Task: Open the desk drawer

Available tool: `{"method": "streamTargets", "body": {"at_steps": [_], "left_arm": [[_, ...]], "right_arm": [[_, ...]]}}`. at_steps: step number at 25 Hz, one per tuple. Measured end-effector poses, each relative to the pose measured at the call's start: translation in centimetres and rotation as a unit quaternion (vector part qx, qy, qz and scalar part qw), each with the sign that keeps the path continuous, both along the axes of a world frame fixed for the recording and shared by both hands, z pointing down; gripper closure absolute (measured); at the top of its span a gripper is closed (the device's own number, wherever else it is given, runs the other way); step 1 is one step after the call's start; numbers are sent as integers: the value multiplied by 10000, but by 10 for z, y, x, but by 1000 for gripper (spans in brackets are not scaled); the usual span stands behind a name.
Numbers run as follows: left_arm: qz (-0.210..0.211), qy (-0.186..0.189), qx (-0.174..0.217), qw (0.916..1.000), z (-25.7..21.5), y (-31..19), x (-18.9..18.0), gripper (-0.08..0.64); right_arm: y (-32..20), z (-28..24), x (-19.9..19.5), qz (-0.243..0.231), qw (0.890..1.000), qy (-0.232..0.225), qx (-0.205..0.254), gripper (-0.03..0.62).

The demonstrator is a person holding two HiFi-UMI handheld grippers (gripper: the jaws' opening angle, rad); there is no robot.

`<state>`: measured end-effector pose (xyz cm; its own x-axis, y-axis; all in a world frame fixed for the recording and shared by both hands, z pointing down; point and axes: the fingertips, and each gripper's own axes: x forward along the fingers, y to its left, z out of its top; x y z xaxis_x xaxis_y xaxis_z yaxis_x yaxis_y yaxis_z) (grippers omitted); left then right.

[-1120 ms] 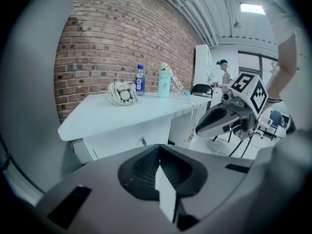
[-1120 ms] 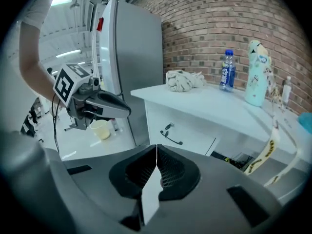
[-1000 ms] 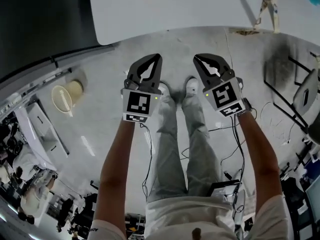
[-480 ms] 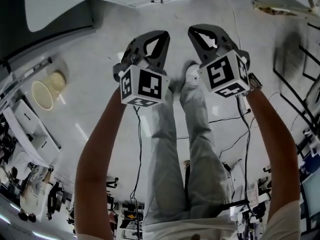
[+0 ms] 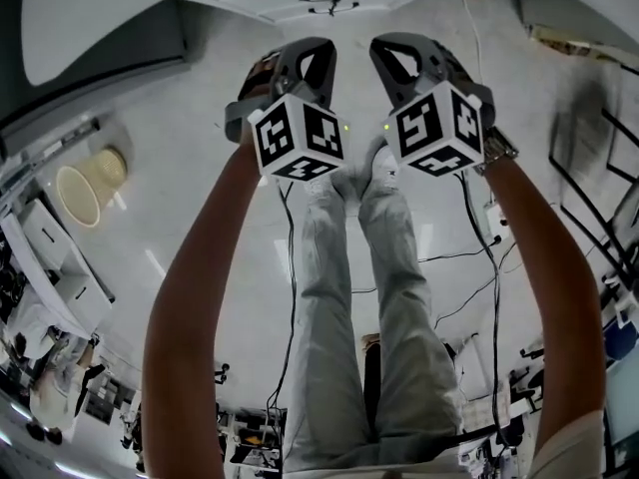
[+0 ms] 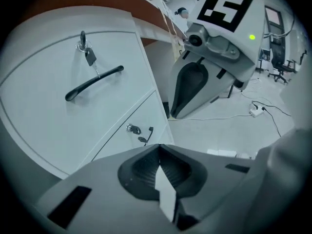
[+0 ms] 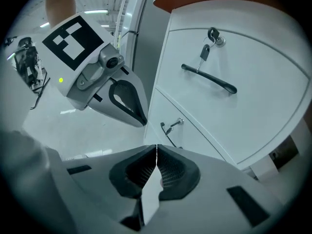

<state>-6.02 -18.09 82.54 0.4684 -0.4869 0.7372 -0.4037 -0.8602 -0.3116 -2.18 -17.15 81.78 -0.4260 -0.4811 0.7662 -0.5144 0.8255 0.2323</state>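
Note:
A white drawer unit stands on each side of me. In the left gripper view one unit (image 6: 58, 111) is at left, its top drawer bearing a black handle (image 6: 94, 83) and a key (image 6: 84, 45) in the lock. In the right gripper view the other unit (image 7: 253, 116) is at right, with its own handle (image 7: 208, 78) and key (image 7: 212, 35). Each has a lower drawer with a small key (image 6: 133, 129) (image 7: 178, 123). My left gripper (image 5: 321, 46) (image 6: 158, 147) and right gripper (image 5: 381, 46) (image 7: 156, 147) are shut and empty, side by side, apart from both units.
The white desk top (image 5: 100, 8) spans the top of the head view. The person's legs and shoes (image 5: 384, 163) are below the grippers. Cables and a power strip (image 6: 256, 110) lie on the floor. A cream basket (image 5: 85, 183) sits left; a black frame (image 5: 599, 168) stands right.
Both grippers have sunk toward the floor and rolled, so their marker cubes now face the head camera. The desk top has slid toward the picture's top edge. Both stay shut.

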Motion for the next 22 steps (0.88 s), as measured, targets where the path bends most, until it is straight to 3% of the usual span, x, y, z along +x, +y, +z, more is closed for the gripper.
{"method": "streamTargets", "body": {"at_steps": [7, 13, 16, 19, 21, 22], "left_arm": [[-174, -197, -109, 9996, 16, -35, -7, 552], [106, -393, -106, 9991, 26, -46, -3, 549], [169, -410, -162, 9989, 36, -55, -3, 468], [316, -478, -99, 9983, 39, -64, -1, 462], [421, -533, -67, 9977, 41, -67, -3, 453], [456, -563, -74, 9973, 44, -69, -3, 448]], "right_arm": [[-26, 13, -4, -45, 9999, 120, -56, 563], [-38, 28, 2, -216, 9991, 349, -117, 563], [-44, 40, -2, -394, 9982, 442, -106, 561], [-52, 44, -7, -520, 9974, 497, -44, 558], [-56, 48, -14, -637, 9963, 575, -57, 468], [-58, 50, -17, -704, 9956, 620, -63, 463]]}}
